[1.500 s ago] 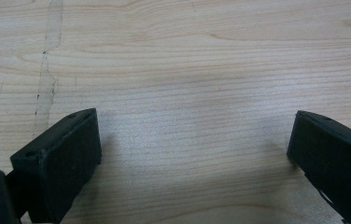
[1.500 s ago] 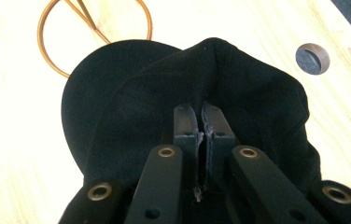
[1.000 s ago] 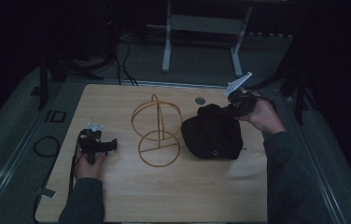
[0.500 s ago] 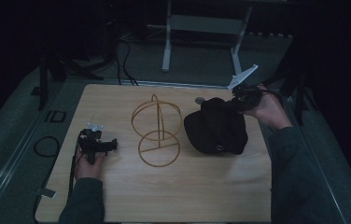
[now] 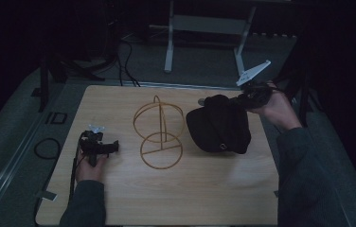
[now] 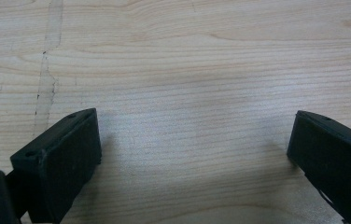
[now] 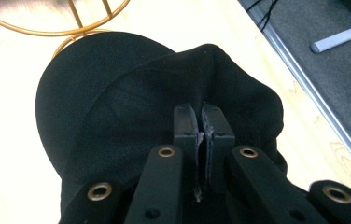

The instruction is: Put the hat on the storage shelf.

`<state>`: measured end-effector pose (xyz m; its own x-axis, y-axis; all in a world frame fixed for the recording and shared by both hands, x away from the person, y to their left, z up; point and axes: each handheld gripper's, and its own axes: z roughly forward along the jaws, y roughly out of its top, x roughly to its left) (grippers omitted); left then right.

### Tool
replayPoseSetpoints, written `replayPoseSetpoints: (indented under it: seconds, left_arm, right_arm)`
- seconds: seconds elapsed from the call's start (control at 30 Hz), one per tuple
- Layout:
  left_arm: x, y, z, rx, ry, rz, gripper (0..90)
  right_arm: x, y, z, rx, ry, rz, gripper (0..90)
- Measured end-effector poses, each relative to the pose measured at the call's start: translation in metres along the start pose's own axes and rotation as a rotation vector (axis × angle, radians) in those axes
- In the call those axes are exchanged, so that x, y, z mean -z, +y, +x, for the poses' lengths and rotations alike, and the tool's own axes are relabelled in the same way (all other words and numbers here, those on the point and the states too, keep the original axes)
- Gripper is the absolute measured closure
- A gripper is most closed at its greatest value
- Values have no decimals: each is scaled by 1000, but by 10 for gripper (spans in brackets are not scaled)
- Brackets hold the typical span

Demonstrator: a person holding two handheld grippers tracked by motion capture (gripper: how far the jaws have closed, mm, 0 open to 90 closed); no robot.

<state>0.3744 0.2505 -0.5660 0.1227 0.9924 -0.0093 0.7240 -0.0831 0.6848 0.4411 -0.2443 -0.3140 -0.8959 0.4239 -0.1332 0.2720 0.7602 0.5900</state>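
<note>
A black cap (image 5: 218, 126) hangs at the right of the wooden table (image 5: 119, 194), lifted by its far edge. My right gripper (image 5: 235, 100) is shut on that edge; in the right gripper view the pads (image 7: 202, 122) pinch a fold of the cap (image 7: 117, 107), whose brim points toward the gold stand. The gold wire stand (image 5: 158, 132), two rings joined by an upright hoop, sits at mid-table and shows as rings (image 7: 78, 21) beyond the cap. My left gripper (image 5: 112, 146) rests on the table at the left, open, its jaws wide apart over bare wood (image 6: 187, 93).
A small grey round object (image 5: 201, 101) lies on the table just behind the cap. A white metal frame (image 5: 204, 28) stands on the dark floor beyond the far edge. Cables (image 5: 48, 146) trail off the left side. The table's right edge runs close beside the cap.
My right gripper has risen with the cap's edge, pulling the cap higher off the table and slightly right. The left gripper has stayed in place.
</note>
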Motion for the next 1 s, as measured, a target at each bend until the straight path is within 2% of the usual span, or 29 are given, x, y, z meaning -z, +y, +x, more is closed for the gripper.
replayPoseSetpoints:
  seconds: [0.2,0.37,0.57,1.0]
  left_arm:
    - [0,0,0,0,0,0,26]
    - [0,0,0,0,0,0,26]
    - [0,0,0,1,0,0,25]
    - [0,0,0,-3,0,2,25]
  right_arm:
    - [6,0,0,-7,2,-17,862]
    - [12,-1,-3,-22,23,-72,862]
    - [17,-1,-5,-30,31,-113,862]
    - [25,3,-4,-38,18,-134,861]
